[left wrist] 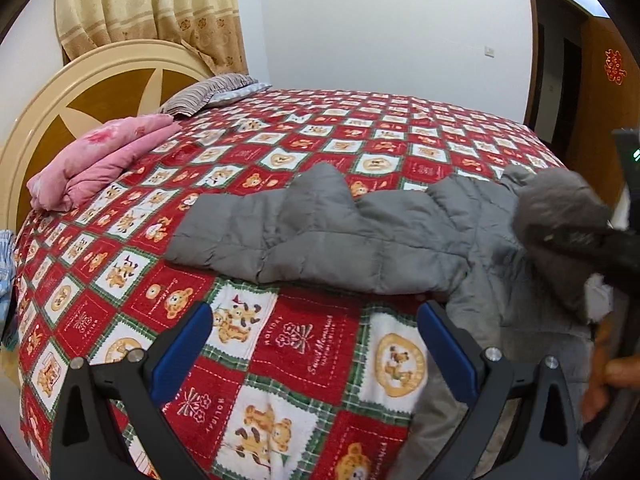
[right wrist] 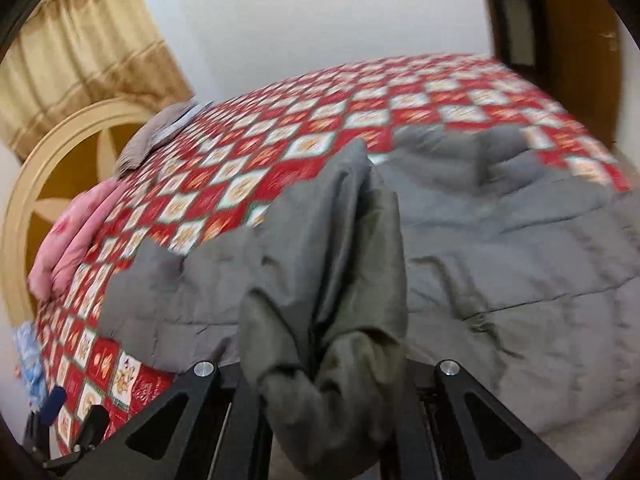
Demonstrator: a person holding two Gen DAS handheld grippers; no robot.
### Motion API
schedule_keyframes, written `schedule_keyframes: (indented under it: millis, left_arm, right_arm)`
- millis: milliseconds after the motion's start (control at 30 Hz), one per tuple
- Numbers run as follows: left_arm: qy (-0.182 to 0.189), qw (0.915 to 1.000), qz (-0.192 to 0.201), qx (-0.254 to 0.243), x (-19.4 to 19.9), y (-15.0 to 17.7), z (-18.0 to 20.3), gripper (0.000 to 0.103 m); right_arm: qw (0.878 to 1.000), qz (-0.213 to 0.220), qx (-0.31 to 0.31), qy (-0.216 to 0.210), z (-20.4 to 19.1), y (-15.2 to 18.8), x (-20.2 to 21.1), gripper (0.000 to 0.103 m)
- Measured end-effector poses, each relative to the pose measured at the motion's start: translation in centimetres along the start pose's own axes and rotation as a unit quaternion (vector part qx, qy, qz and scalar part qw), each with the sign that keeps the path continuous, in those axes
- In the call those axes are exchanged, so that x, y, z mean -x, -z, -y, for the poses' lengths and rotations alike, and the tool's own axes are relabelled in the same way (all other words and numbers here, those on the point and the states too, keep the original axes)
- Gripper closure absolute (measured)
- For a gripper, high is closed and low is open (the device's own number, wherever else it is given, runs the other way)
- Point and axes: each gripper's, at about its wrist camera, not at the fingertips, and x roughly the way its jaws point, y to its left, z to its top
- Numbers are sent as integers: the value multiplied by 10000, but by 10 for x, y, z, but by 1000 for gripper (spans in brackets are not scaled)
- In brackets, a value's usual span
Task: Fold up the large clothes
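I see the red patchwork bedspread [left wrist: 304, 364] with the grey padded jacket [left wrist: 320, 236] spread across it. My right gripper [right wrist: 320, 400] is pinched on a bunched fold of it; my left gripper [left wrist: 316, 344] hangs spread, empty, just beside its hem.

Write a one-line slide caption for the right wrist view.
Right gripper shut on a fold of the grey padded jacket above the red patchwork bedspread.
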Motion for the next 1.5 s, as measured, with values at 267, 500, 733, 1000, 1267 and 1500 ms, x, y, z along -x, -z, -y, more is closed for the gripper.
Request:
schedule_keyframes:
  millis: [267, 500, 733, 1000, 1267, 1500]
  left_arm:
    - [141, 9998, -33, -148, -8, -11, 18, 0]
    - [336, 9989, 147, -296, 6, -27, 52, 0]
    - [188, 9981, 76, -575, 0, -25, 80, 0]
    - [-29, 9942, -24, -1074, -28, -19, 140, 0]
    - [118, 9912, -83, -1318, -29, -22, 178, 0]
    - [398, 9920, -37, -1196, -32, -27, 196, 0]
  right_arm:
    - [9935, 148, -162, -1116, 9, -14, 34, 32]
    - [9895, 1091, -188, -925, 49, -36, 112, 11]
    - [9782, 534, 47, 2004, 132, -18, 78, 40]
    - [9553, 172, -1129, 2726, 258, 13, 87, 46]
    - [9628, 905, -1686, 1909, 267, 17, 141, 46]
    - [9655, 685, -1184, 2214, 239, 13, 128, 46]
